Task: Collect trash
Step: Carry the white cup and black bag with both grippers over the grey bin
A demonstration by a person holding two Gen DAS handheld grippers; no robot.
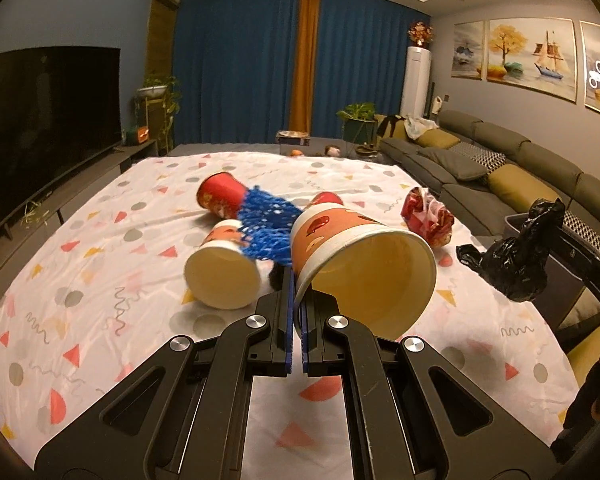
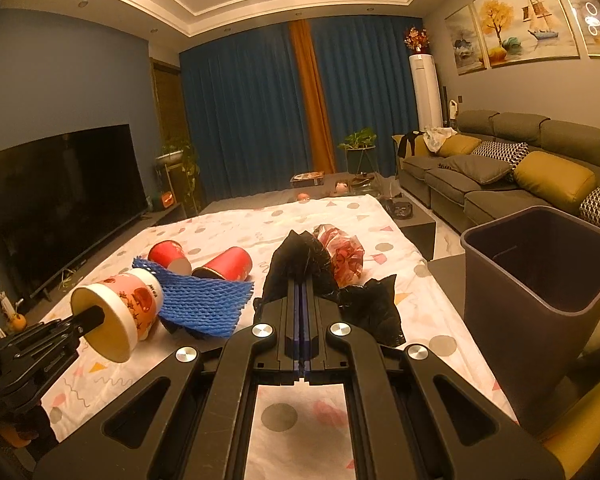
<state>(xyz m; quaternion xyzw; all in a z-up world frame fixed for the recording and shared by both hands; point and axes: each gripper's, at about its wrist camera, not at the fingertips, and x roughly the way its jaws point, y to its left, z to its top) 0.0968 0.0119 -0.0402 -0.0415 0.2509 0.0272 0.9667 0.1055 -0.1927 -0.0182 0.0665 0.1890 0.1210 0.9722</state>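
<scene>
My left gripper (image 1: 296, 282) is shut on the rim of a printed paper cup (image 1: 364, 264), held off the cloth with its mouth toward the camera. In the right wrist view the same cup (image 2: 116, 312) hangs at the left. My right gripper (image 2: 302, 286) is shut on a crumpled black plastic bag (image 2: 364, 308), which bulges around its fingers. The bag (image 1: 516, 256) also shows at the right of the left wrist view. A second printed cup (image 1: 224, 276), two red cups (image 1: 220, 196) (image 1: 326, 199), a blue foam net (image 1: 268, 228) and a red wrapper (image 1: 426, 216) lie on the cloth.
A patterned white cloth (image 1: 100, 280) covers the low table. A dark waste bin (image 2: 540, 280) stands open at the table's right edge, beside the sofa (image 2: 500, 184). A television (image 2: 60, 208) lines the left side, with plants and curtains beyond.
</scene>
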